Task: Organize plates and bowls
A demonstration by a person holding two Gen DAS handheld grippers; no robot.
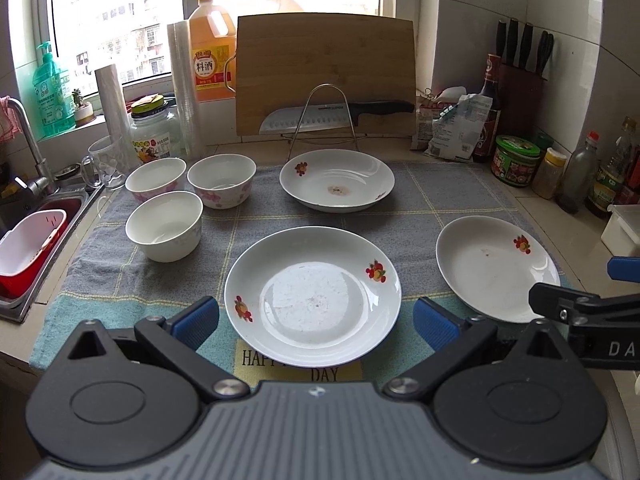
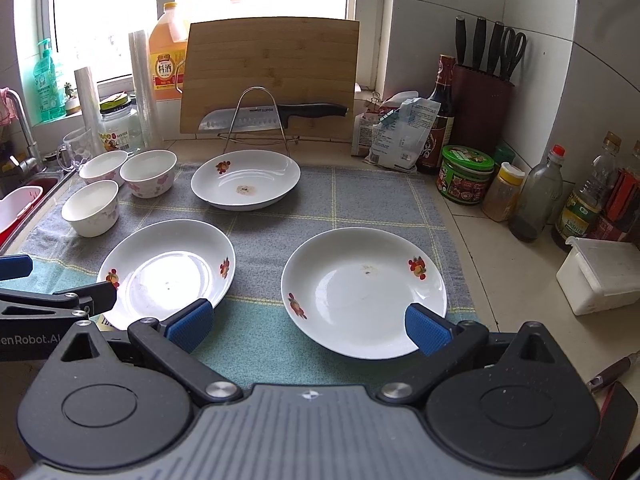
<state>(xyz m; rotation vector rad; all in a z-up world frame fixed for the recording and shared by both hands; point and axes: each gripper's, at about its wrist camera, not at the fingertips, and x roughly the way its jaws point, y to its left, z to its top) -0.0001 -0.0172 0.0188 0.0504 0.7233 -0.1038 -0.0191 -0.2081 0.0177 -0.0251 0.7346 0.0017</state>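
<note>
At the far left a steel sink [image 1: 24, 280] holds a red-and-white basket [image 1: 30, 246], with the faucet [image 1: 28, 140] above it and a green soap bottle [image 1: 50, 92] on the windowsill. Next to the sink, a grey checked mat [image 1: 256, 208] covers the counter. On its left part stand three white bowls, all upright and close together: the rear-left bowl [image 1: 157, 179], the rear-right bowl [image 1: 222, 180] with pink flowers, and the front bowl [image 1: 165, 224].

The left gripper [image 1: 316, 322] hangs low over the near edge of the mat, level and pointing toward the window. Its blue-padded fingers [image 1: 196, 326] are spread wide, one on each side of the near plate [image 1: 313, 294], holding nothing; whether they touch its rim I cannot tell. Behind that plate, the far plate [image 1: 337, 179] lies in front of a wire rack [image 1: 326, 120], a knife [image 1: 336, 116] and a bamboo cutting board [image 1: 324, 60] leaning against the window.

Further right, the right plate [image 2: 364, 292] sits on the mat's right part, apart from the near plate. The right gripper [image 2: 308, 326] is posed level beside the left one, its fingers [image 2: 426, 334] also wide apart and empty; the right pad overlaps the right plate's near rim in the right wrist view.

Along the right wall stand a green-lidded jar [image 2: 466, 174], sauce bottles [image 2: 536, 196], a knife block [image 2: 482, 104] and a white lidded box [image 2: 602, 274].
</note>
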